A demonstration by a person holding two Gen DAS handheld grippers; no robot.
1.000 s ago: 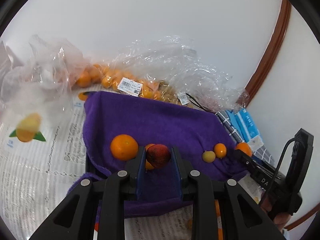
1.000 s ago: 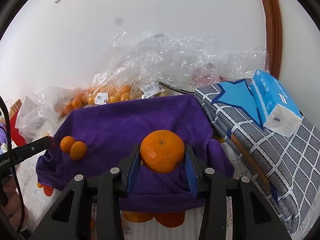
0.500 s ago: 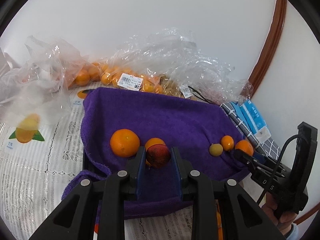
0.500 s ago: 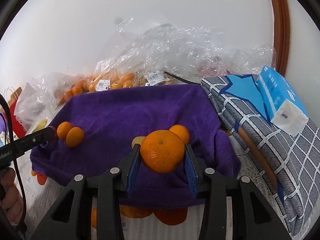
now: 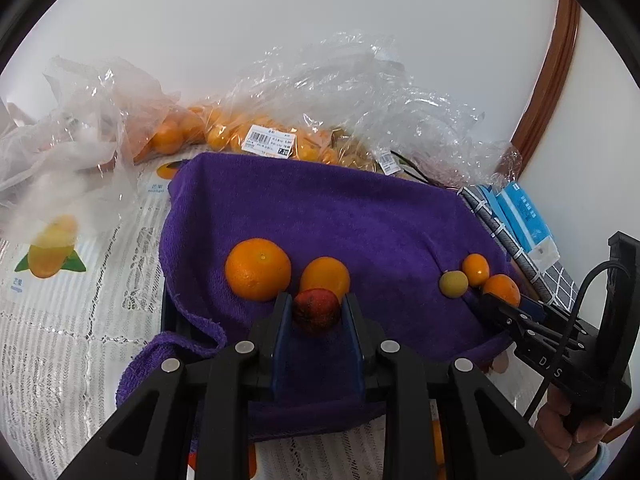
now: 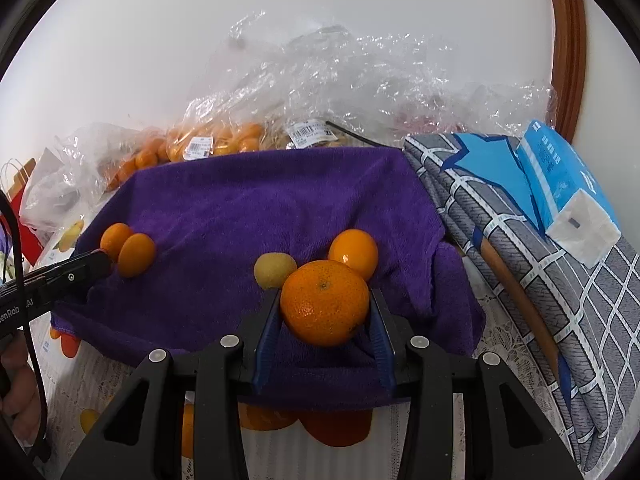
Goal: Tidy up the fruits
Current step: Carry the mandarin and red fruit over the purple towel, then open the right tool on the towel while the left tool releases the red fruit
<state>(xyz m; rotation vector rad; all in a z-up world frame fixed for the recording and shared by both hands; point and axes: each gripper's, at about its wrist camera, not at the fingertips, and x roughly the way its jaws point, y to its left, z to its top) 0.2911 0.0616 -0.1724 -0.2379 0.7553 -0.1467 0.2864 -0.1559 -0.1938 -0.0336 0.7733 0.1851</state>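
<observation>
Left tool (image 5: 317, 312): jaws pinching a small dark red fruit (image 5: 317, 310), held low over the near part of the purple towel (image 5: 320, 216).
Right tool (image 6: 324, 312): jaws pinching a large orange (image 6: 324, 302) over the near right part of the towel; in the left wrist view the same tool appears at the far right edge with an orange at its tip (image 5: 501, 289).
Fruit by the left tool: a smaller orange (image 5: 325, 276) just beyond the red fruit; a big orange (image 5: 257, 269) to its left, both resting on the towel.
Fruit by the right tool: a yellowish round fruit (image 6: 274, 269) and a small orange (image 6: 353, 253) lying just beyond the held orange.
Towel: draped over a raised base, its near left corner hanging down.
Far side: clear plastic bags (image 5: 304, 120) of small oranges with price labels, lying against the wall.
Right side: grey checked fabric (image 6: 532, 280) carrying a blue tissue pack (image 6: 560, 184).
Table (image 5: 60, 320): covered by a white lace cloth, printed fruit cards under it.
</observation>
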